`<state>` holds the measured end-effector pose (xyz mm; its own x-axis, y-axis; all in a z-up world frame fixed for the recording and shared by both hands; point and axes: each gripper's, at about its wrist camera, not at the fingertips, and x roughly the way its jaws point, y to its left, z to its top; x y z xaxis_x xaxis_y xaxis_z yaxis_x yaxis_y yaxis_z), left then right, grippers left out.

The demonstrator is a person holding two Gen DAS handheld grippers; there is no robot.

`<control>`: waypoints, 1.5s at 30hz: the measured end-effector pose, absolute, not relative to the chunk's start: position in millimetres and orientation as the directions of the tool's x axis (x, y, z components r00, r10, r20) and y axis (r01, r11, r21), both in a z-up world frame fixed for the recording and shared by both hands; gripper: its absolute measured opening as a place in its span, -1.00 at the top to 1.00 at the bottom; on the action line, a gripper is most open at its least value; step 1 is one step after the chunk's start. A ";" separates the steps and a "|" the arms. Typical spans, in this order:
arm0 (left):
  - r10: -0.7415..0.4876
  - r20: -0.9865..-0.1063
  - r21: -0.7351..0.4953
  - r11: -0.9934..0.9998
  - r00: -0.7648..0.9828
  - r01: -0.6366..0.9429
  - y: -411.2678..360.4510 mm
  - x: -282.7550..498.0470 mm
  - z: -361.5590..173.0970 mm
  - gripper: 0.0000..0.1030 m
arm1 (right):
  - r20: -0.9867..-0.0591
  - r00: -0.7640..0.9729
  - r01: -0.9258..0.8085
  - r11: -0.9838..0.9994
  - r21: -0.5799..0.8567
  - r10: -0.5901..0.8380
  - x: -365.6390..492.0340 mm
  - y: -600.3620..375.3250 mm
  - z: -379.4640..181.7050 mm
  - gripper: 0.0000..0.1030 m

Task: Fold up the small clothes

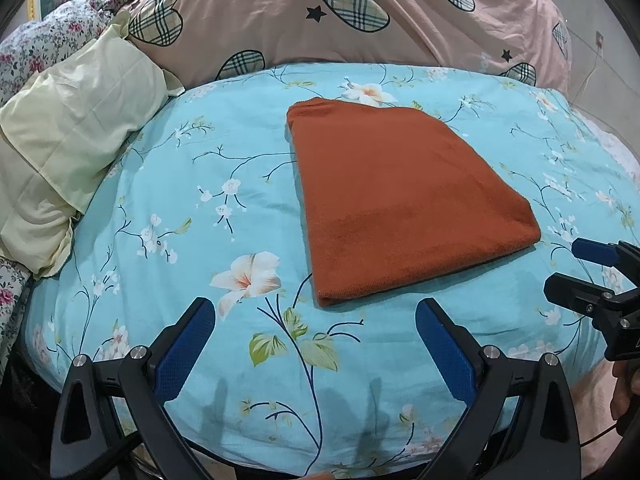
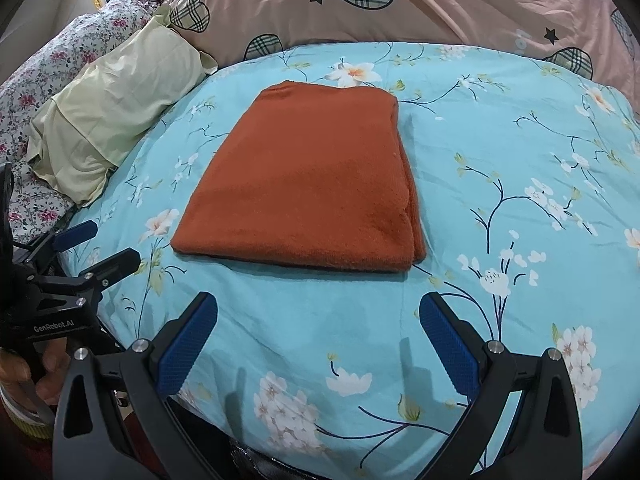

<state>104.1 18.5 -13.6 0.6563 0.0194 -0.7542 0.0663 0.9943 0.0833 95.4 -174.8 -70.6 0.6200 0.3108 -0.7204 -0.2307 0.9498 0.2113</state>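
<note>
A rust-orange cloth [image 1: 404,200] lies folded into a flat rectangle on the light blue flowered bedspread [image 1: 200,184]; it also shows in the right wrist view [image 2: 312,184]. My left gripper [image 1: 316,312] is open and empty, just short of the cloth's near left corner. My right gripper [image 2: 318,308] is open and empty, just short of the cloth's near edge. The right gripper shows at the right edge of the left wrist view [image 1: 568,268], open. The left gripper shows at the left of the right wrist view [image 2: 108,244], open.
A pale yellow pillow [image 1: 68,152] lies at the left of the bed. A pink quilt with plaid hearts [image 1: 360,20] is heaped behind the cloth. A flowered cover [image 2: 48,80] lies at the far left. The bedspread's near edge [image 2: 360,456] is just below my grippers.
</note>
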 end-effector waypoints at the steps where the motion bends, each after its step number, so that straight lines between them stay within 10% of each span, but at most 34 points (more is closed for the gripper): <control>1: 0.019 -0.754 0.083 0.994 0.656 0.066 18.5 104.1 -13.6 -0.96 | -0.721 0.619 -0.230 0.950 0.211 0.310 95.3 -174.7 -70.7 -0.96; 45: 0.021 -0.759 0.088 0.994 0.651 0.071 14.6 102.3 -16.5 -0.96 | -0.729 0.611 -0.226 0.950 0.214 0.310 93.6 -166.4 -74.5 -0.97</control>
